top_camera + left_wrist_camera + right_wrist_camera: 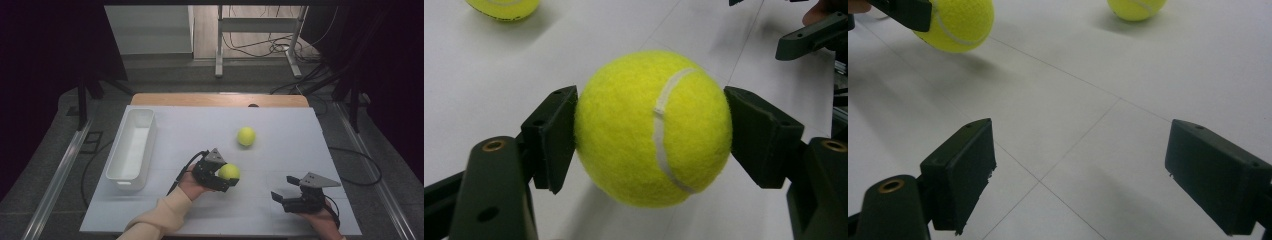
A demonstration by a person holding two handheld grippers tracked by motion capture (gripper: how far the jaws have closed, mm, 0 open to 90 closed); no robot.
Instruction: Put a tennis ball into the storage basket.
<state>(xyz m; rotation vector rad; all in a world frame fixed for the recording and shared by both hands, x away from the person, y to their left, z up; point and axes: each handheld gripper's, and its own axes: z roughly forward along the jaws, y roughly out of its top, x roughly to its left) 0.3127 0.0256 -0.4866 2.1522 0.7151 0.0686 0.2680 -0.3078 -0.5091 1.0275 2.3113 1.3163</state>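
1. Left gripper (223,176) is clenched on a tennis ball (229,171), near the middle of the desk (280,210), front half. In the left gripper view both fingers (555,134) press the ball's sides, felt slightly dented, seam facing the camera.
2. Ball looks lifted just off the desk: a shadow shows under it in both gripper views.
3. Right gripper (289,195) sits at the front right, fingers (962,167) spread wide with nothing between them, only bare desk.
4. Second tennis ball (246,136) lies loose farther back, well apart from both grippers.
5. White bin (133,148) stands at the left side, long and narrow, looks empty. Likely drop target; that's my read.
6. Risk: the grip is on a round, fuzzy surface with small flat pads. If the squeeze eases or the hand swings fast, the ball could roll out and bounce off the desk.
7. Risk: the bin mouth is narrow. Letting go off-centre or from high up could hit the rim or bounce the ball back out.
8. Risk: a light bin may slide or tip if the gripper or cable knocks its wall.
9. Risk: the loose ball could roll away if a sleeve (160,215) or cable brushes it.
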